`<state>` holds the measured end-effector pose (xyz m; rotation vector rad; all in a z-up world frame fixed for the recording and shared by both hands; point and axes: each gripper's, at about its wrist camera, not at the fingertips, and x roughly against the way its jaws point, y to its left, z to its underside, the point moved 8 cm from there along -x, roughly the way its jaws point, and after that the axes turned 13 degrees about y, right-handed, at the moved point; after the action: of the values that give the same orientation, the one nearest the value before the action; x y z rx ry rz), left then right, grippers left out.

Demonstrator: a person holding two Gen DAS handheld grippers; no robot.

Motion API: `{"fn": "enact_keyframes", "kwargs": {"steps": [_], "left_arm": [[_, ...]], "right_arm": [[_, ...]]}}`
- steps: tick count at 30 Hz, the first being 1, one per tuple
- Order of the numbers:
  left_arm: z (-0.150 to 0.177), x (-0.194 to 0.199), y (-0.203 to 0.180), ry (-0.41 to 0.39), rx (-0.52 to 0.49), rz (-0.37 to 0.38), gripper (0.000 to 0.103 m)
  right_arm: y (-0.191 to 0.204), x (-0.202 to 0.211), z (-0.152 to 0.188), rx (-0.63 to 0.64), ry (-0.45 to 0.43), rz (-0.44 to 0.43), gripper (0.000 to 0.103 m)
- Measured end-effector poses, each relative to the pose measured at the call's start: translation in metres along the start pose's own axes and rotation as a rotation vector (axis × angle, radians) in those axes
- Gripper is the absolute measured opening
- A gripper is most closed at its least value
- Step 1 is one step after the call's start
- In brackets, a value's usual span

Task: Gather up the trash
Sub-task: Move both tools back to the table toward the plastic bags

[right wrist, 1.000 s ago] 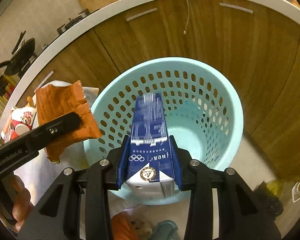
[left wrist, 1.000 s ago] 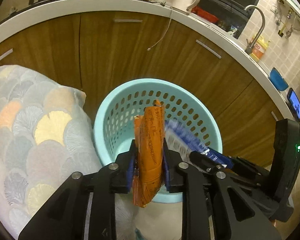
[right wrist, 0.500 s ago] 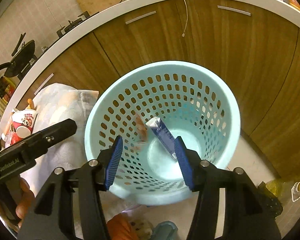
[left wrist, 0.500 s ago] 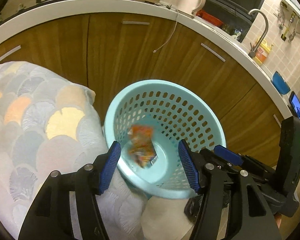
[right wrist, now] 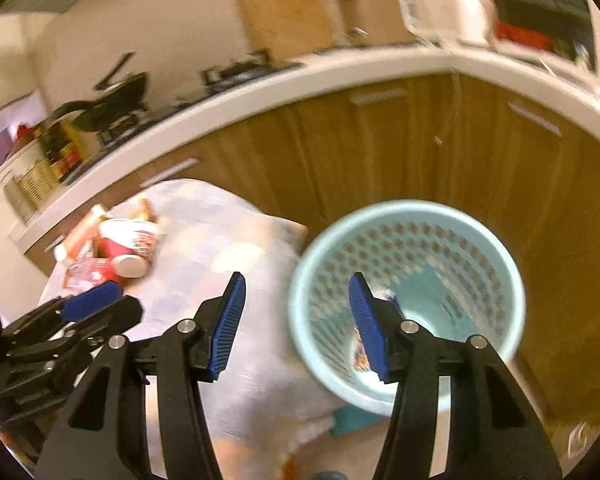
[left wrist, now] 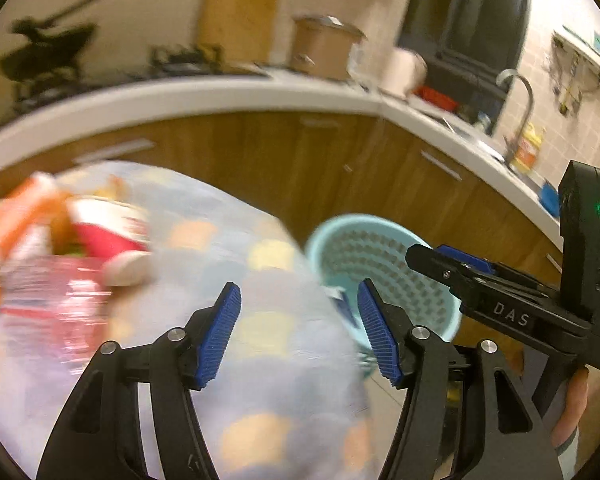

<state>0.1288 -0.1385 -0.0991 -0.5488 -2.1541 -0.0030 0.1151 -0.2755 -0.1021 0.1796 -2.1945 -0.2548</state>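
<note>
The left gripper (left wrist: pixel 298 330) holds nothing; its blue ribbed pads (left wrist: pixel 220 334) stand wide apart above a table covered in a pale cloth with a scallop pattern (left wrist: pixel 260 380). The right gripper (right wrist: pixel 296 322) is likewise spread and empty, its left pad over the cloth's edge and its right pad (right wrist: pixel 366 326) in front of the near wall of a light blue perforated basket (right wrist: pixel 500 280). In the left wrist view the right gripper's body shows at the right side, its tip in front of the basket (left wrist: pixel 340 240).

The basket stands on the floor just beside the table's corner, in front of wooden cabinet doors (right wrist: pixel 380 152). Inside it lies trash: a small colourful wrapper (right wrist: pixel 360 356) low against the near wall and something dark blue (right wrist: pixel 394 302) beside the right pad; blur hides what it is.

On the far side of the table lies a cluster of remaining trash: a red and white paper cup on its side (right wrist: pixel 134 246), an orange and white packet (right wrist: pixel 80 234) beside it, and a pinkish red wrapper (right wrist: pixel 88 272) just in front. The left gripper's tip sits near this pile in the right wrist view.

A white countertop (left wrist: pixel 220 96) runs above the cabinets, with a wooden cutting board (right wrist: pixel 284 8) leaning against the wall.
</note>
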Motion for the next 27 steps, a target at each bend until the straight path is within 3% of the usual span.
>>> {"fn": "enact_keyframes", "kwargs": {"steps": [2, 5, 10, 12, 17, 27], "left_arm": [[0.002, 0.025, 0.021, -0.044, 0.025, -0.043, 0.067], [0.008, 0.06, 0.061, -0.093, 0.081, -0.125, 0.073], [0.022, 0.082, 0.119, -0.098, 0.178, -0.2, 0.078], [0.03, 0.079, 0.138, -0.065, 0.196, -0.211, 0.078], [0.034, 0.052, 0.156, 0.005, 0.207, -0.203, 0.078], [0.033, -0.008, 0.175, 0.107, 0.248, -0.234, 0.076]], "right_arm": [[0.026, 0.0, -0.003, 0.041, -0.017, -0.011, 0.05], [0.07, -0.006, -0.006, 0.113, -0.039, -0.036, 0.036], [0.13, -0.026, -0.004, 0.213, -0.077, -0.119, 0.033], [0.148, -0.041, 0.001, 0.247, -0.079, -0.146, 0.033], [0.157, -0.079, 0.016, 0.225, 0.021, -0.167, 0.033], [0.152, -0.093, 0.015, 0.206, 0.086, -0.198, 0.033]]}}
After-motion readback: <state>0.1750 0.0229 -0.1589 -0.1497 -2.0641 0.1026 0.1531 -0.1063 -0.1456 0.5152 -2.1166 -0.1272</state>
